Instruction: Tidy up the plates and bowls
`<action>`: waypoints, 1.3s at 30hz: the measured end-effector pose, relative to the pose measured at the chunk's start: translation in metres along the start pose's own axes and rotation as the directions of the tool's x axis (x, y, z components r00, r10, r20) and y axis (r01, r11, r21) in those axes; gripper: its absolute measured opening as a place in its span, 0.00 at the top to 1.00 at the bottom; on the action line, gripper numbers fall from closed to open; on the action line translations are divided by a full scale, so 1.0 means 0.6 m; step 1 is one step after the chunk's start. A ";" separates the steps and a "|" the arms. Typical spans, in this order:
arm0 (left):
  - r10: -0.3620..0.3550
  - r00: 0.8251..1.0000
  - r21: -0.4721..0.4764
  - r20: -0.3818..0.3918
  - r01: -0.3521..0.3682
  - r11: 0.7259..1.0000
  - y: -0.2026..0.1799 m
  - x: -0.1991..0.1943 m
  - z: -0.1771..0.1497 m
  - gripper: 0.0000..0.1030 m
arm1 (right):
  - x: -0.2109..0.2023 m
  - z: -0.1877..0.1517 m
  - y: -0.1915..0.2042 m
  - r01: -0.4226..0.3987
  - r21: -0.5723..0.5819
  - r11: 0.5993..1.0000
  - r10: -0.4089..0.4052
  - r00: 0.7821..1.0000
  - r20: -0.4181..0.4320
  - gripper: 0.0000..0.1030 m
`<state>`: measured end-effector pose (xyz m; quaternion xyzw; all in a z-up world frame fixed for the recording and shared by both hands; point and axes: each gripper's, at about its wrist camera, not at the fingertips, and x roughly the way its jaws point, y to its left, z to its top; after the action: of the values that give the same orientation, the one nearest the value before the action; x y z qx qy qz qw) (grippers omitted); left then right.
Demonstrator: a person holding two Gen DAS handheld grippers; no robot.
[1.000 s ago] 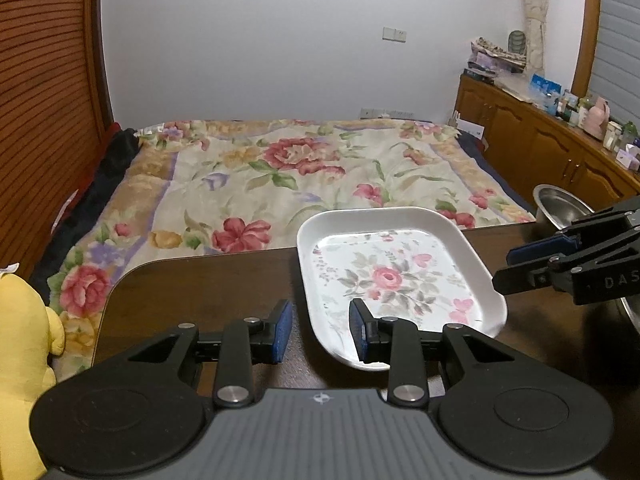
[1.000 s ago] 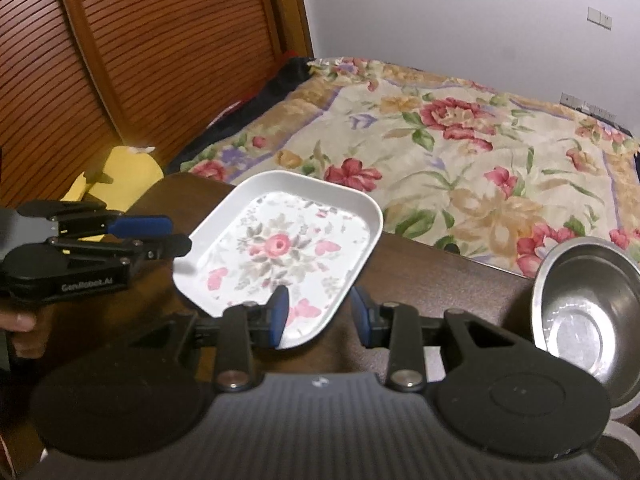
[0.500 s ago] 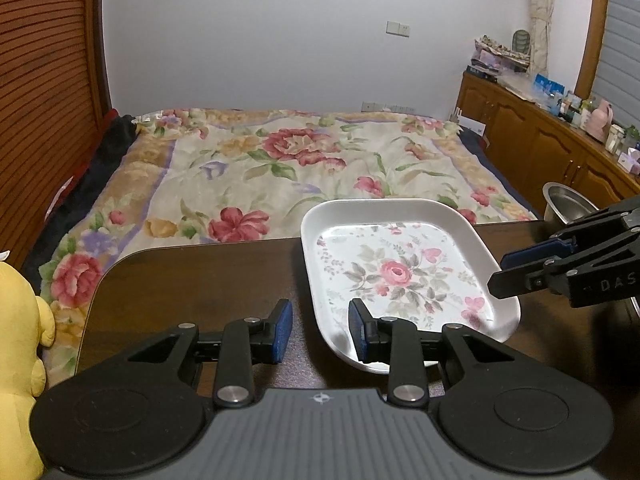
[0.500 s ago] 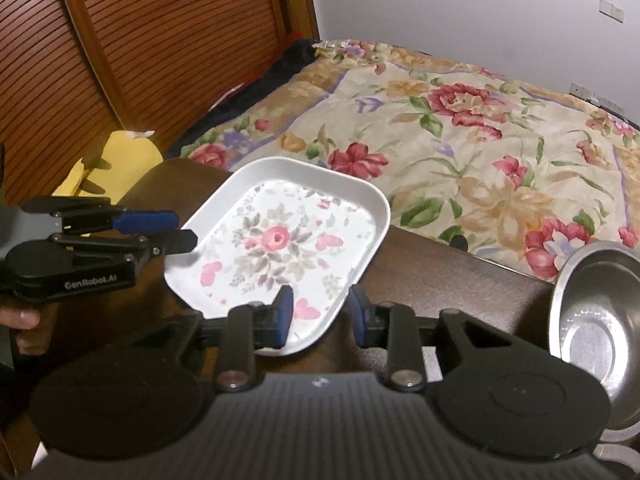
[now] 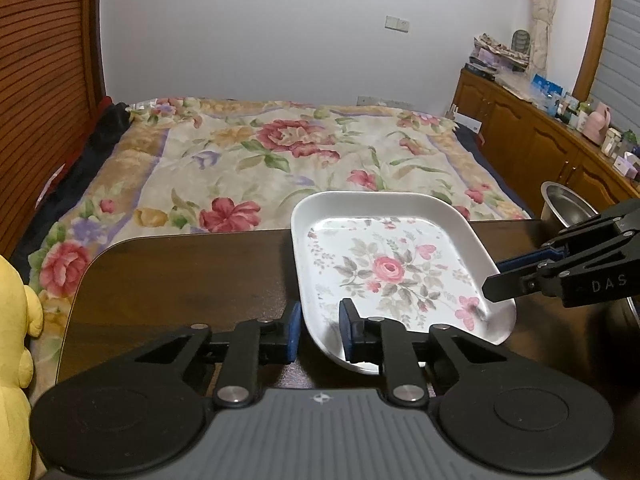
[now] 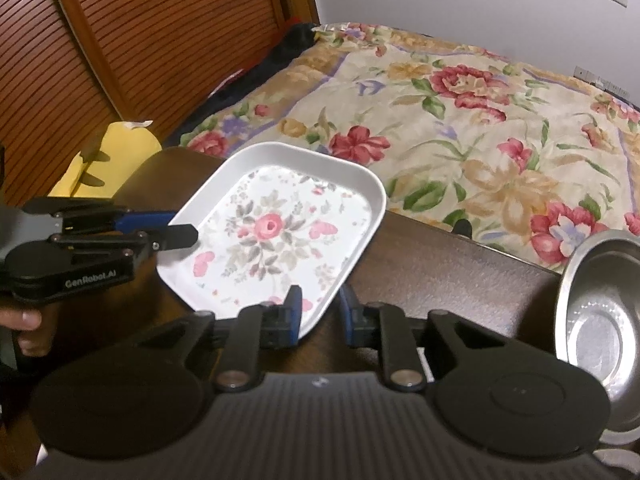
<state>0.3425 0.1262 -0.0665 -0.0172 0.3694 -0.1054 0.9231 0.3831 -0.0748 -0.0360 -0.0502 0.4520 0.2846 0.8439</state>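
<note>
Left wrist view: the left tool (image 5: 319,330) has its blue-padded jaws parted astride the near rim of the white rectangular plate with a pink rose print (image 5: 394,268), without visibly clamping it. That plate lies on the dark brown wooden tabletop (image 5: 192,272), its far edge reaching the tabletop's edge by the flower-patterned bed cover (image 5: 280,152). At 3 o'clock the right tool (image 5: 498,280) straddles the plate's right rim, likewise parted. A shiny steel bowl (image 6: 600,320) sits at 3 o'clock in the right wrist view, apart from the plate. A yellow plush toy (image 5: 14,320) stands at 9 o'clock.
</note>
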 end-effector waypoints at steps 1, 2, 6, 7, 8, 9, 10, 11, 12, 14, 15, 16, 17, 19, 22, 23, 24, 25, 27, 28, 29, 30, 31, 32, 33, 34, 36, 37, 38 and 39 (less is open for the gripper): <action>0.000 1.000 -0.002 -0.002 0.000 1.000 0.001 0.001 0.000 0.83 | 0.003 0.000 -0.001 0.000 -0.001 1.000 0.000 1.000 -0.007 0.81; -0.003 1.000 -0.006 -0.006 0.003 1.000 0.001 0.003 -0.001 0.85 | 0.006 0.000 -0.003 -0.002 0.000 1.000 0.002 1.000 -0.015 0.82; -0.022 1.000 -0.025 -0.016 0.022 0.999 0.009 0.006 -0.005 0.87 | 0.014 0.002 -0.005 -0.010 0.010 1.000 0.010 0.999 -0.037 0.84; -0.022 1.000 -0.026 -0.018 0.021 0.999 0.010 0.004 -0.005 0.87 | 0.014 0.002 -0.005 -0.012 0.008 1.000 0.012 0.999 -0.038 0.84; -0.021 1.000 -0.027 -0.021 0.020 0.999 0.010 0.002 -0.006 0.88 | 0.014 0.002 -0.006 -0.014 0.008 1.000 0.014 0.999 -0.039 0.85; -0.021 0.999 -0.027 -0.024 0.021 0.999 0.009 0.000 -0.006 0.88 | 0.013 0.001 -0.006 -0.015 0.008 1.000 0.016 0.999 -0.039 0.85; -0.021 1.000 -0.026 -0.023 0.021 0.999 0.008 -0.003 -0.007 0.88 | 0.011 -0.001 -0.004 -0.017 0.008 1.000 0.017 0.999 -0.038 0.85; -0.018 1.000 -0.024 -0.021 0.018 1.000 0.008 -0.009 -0.008 0.88 | 0.009 -0.002 -0.003 -0.022 0.011 1.000 0.023 0.999 -0.035 0.85; -0.017 1.000 -0.023 -0.021 0.016 1.000 0.007 -0.013 -0.006 0.88 | 0.005 -0.003 -0.002 -0.029 0.016 0.999 0.030 0.999 -0.031 0.85; -0.022 1.000 -0.024 -0.014 0.021 0.999 0.007 -0.025 -0.005 0.87 | -0.005 -0.005 0.002 -0.035 0.021 0.999 0.035 0.999 -0.019 0.85; -0.023 1.000 -0.024 -0.008 0.023 0.999 0.006 -0.033 -0.005 0.87 | -0.013 -0.007 0.005 -0.033 0.024 0.999 0.033 0.999 -0.003 0.85; -0.021 1.000 -0.021 -0.004 0.021 1.000 0.005 -0.040 -0.005 0.87 | -0.020 -0.007 0.008 -0.032 0.023 0.999 0.032 0.999 0.010 0.85; -0.016 1.000 -0.017 0.003 0.017 1.000 0.004 -0.046 -0.005 0.87 | -0.026 -0.009 0.011 -0.034 0.020 0.999 0.034 0.999 0.021 0.85; -0.012 1.000 -0.010 0.018 0.013 1.000 0.000 -0.062 -0.007 0.87 | -0.043 -0.010 0.018 -0.039 0.016 0.999 0.038 0.998 0.048 0.85; -0.018 0.999 -0.012 0.043 0.018 1.000 -0.004 -0.087 -0.007 0.87 | -0.063 -0.012 0.027 -0.036 0.009 0.999 0.035 0.997 0.073 0.85; -0.020 0.998 -0.013 0.052 0.021 1.000 -0.005 -0.096 -0.008 0.87 | -0.069 -0.014 0.028 -0.036 0.008 0.999 0.035 0.996 0.078 0.85; -0.025 0.998 -0.015 0.061 0.026 1.000 -0.007 -0.106 -0.008 0.87 | -0.076 -0.015 0.032 -0.035 0.007 0.999 0.034 0.996 0.084 0.85; -0.028 0.997 -0.017 0.070 0.030 0.999 -0.008 -0.115 -0.009 0.87 | -0.082 -0.017 0.034 -0.034 0.007 0.999 0.033 0.996 0.088 0.86; -0.032 0.996 -0.013 0.084 0.033 0.999 -0.012 -0.131 -0.010 0.87 | -0.094 -0.022 0.039 -0.035 0.007 0.999 0.035 0.995 0.096 0.86; -0.034 0.995 -0.010 0.091 0.035 0.999 -0.014 -0.139 -0.012 0.87 | -0.100 -0.024 0.041 -0.036 0.007 0.999 0.035 0.994 0.101 0.86; -0.035 0.995 -0.009 0.097 0.036 0.999 -0.016 -0.147 -0.013 0.87 | -0.105 -0.026 0.043 -0.036 0.007 0.999 0.035 0.994 0.105 0.86; -0.036 0.994 -0.006 0.104 0.037 0.999 -0.018 -0.155 -0.015 0.87 | -0.110 -0.028 0.044 -0.037 0.008 0.999 0.036 0.993 0.108 0.86; -0.037 0.993 -0.006 0.109 0.038 0.999 -0.020 -0.162 -0.015 0.87 | -0.115 -0.028 0.046 -0.039 0.012 0.999 0.037 0.993 0.109 0.86; -0.037 0.993 -0.005 0.115 0.038 0.999 -0.022 -0.169 -0.016 0.86 | -0.122 -0.029 0.049 -0.041 0.015 0.999 0.039 0.993 0.114 0.86; -0.039 0.992 -0.005 0.121 0.040 0.999 -0.024 -0.176 -0.017 0.86 | -0.129 -0.030 0.053 -0.038 0.011 0.999 0.037 0.992 0.122 0.86; -0.040 0.991 -0.005 0.127 0.041 0.999 -0.025 -0.182 -0.018 0.86 | -0.136 -0.032 0.057 -0.032 0.003 0.999 0.032 0.991 0.130 0.86; -0.039 0.989 -0.003 0.139 0.040 0.999 -0.030 -0.197 -0.022 0.86 | -0.149 -0.037 0.063 -0.028 -0.005 1.000 0.029 0.989 0.142 0.86; -0.040 0.989 -0.002 0.145 0.041 0.999 -0.032 -0.203 -0.023 0.86 | -0.154 -0.039 0.066 -0.027 -0.007 1.000 0.028 0.989 0.148 0.86; -0.041 0.988 -0.001 0.150 0.041 0.999 -0.034 -0.209 -0.025 0.86 | -0.159 -0.042 0.069 -0.026 -0.009 1.000 0.027 0.988 0.152 0.86; -0.042 0.987 0.001 0.154 0.042 0.999 -0.037 -0.216 -0.026 0.86 | -0.165 -0.046 0.071 -0.025 -0.011 1.000 0.026 0.987 0.156 0.86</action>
<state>0.2363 0.1323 0.0124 -0.0340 0.2965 -0.1228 0.9465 0.2980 -0.0917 0.0337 -0.0259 0.3841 0.3004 0.8727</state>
